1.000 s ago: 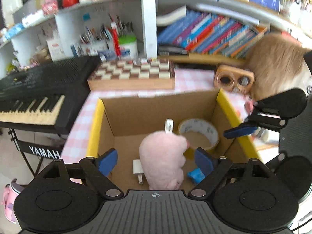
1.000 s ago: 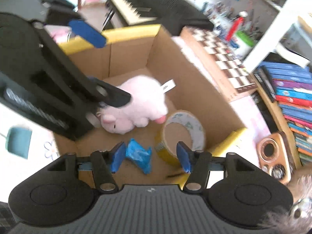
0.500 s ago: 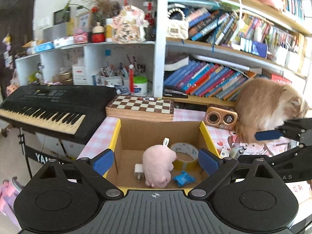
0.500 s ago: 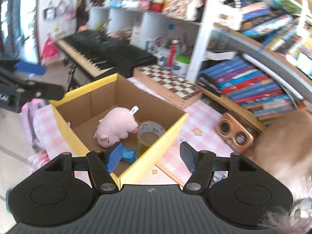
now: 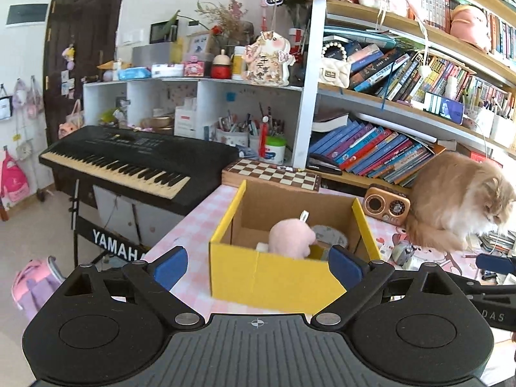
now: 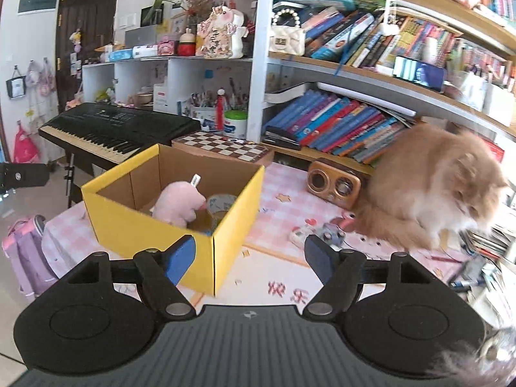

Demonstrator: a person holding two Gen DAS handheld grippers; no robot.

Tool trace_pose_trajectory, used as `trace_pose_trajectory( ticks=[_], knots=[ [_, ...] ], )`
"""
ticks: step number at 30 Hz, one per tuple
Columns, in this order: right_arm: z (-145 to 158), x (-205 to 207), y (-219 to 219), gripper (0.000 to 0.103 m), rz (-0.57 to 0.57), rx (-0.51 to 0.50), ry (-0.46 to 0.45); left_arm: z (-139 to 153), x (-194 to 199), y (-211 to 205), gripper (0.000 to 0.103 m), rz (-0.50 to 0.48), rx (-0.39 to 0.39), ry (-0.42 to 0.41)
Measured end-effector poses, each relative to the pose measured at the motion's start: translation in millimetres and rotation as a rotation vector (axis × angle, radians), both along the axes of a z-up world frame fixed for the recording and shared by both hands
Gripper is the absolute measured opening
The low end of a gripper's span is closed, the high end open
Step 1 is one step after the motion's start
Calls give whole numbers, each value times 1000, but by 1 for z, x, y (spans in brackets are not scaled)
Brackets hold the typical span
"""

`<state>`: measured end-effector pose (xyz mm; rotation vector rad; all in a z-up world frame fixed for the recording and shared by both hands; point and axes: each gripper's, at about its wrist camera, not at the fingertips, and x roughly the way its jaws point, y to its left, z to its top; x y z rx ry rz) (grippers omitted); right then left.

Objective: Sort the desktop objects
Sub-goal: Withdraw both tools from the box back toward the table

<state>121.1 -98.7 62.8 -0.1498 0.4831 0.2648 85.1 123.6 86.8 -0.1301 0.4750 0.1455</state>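
A yellow cardboard box [image 5: 274, 274] [image 6: 142, 222] stands on the pink checked table [image 6: 280, 206]. Inside it lie a pink plush toy [image 5: 290, 237] [image 6: 179, 203] and a roll of tape [image 6: 222, 206] [image 5: 329, 235]. My left gripper [image 5: 256, 262] hangs open in front of the box's near wall, nothing between its blue pads. My right gripper [image 6: 250, 258] is level with the box's right corner; its jaws are opening and hold nothing. Small loose objects [image 6: 322, 230] [image 5: 403, 251] lie on the table right of the box. The right gripper's fingertip [image 5: 493, 262] shows at the left wrist view's right edge.
A fluffy ginger cat [image 6: 429, 187] [image 5: 461, 196] sits on the table at the right, beside a wooden radio [image 6: 333, 183]. Behind the box lie a chessboard [image 6: 222, 146], a keyboard [image 5: 129, 161] at the left, and bookshelves [image 6: 338, 122]. A pink backpack [image 6: 25, 251] stands on the floor.
Both grippers have pulled back and up out of the box, so the whole box and room now show. The right jaws have widened. The plush and tape stay in the box.
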Motion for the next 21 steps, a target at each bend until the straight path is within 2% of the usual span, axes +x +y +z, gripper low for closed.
trace_pose_trajectory(
  ticks=[9,16,21],
  knots=[
    [-27,-40,1,76,-95,40,56,-30,-33,-3,96,-9,16,85],
    [-42,-63,11,78,-101,24,97,-46,-44,-7,96,-36,-11,137],
    [-50,-75,18,83,-104,-7,120,-54,-50,-11,96,-76,7,163]
  ],
)
